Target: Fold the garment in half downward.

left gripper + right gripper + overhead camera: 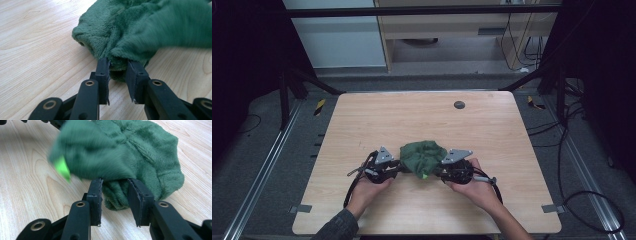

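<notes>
Fingers parted narrowly: left gripper (117, 72) and right gripper (115, 192) each straddle a fold of the green fleece cloth (422, 157) bunched mid-table (412, 115), neither pinching. We should let go fully before withdrawing, avoiding snags.

Both forearms come in from the near edge and angle inward. The left hand (371, 189) cups the left hand-held gripper (398, 167) from behind, its jaws pointing inward toward the right one. The right hand (474, 187) holds the right hand-held gripper (437, 170) the same way, mirrored. Both lie low, near the counter (422, 120). In each gripper view the jaws stand part open, with cloth (140, 27) between them; the right pair gapes wider.
</notes>
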A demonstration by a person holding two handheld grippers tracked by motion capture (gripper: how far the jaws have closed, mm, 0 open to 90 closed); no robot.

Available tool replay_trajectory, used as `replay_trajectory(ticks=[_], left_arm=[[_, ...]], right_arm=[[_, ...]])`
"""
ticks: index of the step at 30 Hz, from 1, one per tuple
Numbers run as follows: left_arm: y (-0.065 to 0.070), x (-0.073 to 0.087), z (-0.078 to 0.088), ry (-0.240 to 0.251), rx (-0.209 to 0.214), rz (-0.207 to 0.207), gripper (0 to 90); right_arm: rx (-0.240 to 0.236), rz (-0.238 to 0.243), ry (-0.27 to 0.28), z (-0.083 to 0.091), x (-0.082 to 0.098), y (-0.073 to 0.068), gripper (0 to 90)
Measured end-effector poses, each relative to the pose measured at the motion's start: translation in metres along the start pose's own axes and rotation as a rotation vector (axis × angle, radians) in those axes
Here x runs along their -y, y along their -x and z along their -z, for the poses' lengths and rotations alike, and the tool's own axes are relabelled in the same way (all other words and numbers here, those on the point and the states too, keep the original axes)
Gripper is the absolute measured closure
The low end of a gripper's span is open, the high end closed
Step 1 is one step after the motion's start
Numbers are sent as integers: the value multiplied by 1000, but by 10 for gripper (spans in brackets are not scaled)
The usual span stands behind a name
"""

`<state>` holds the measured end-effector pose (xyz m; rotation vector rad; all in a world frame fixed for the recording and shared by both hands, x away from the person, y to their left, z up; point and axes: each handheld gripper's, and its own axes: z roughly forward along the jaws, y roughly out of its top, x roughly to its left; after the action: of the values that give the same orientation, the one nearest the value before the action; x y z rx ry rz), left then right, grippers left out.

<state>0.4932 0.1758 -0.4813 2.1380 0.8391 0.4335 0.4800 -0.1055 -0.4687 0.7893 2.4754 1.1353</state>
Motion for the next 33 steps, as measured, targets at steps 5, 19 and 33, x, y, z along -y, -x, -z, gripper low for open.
replay_trajectory(ticks=[5,19,33], left_arm=[[0,0,0,4,-2,0,717],[-2,-2,5,28,-20,9,707],[-2,-1,9,18,-27,-1,682]], right_arm=[[3,-4,1,1,0,0,630],[6,-11,5,4,0,1,600],[16,-13,7,6,-1,2,557]])
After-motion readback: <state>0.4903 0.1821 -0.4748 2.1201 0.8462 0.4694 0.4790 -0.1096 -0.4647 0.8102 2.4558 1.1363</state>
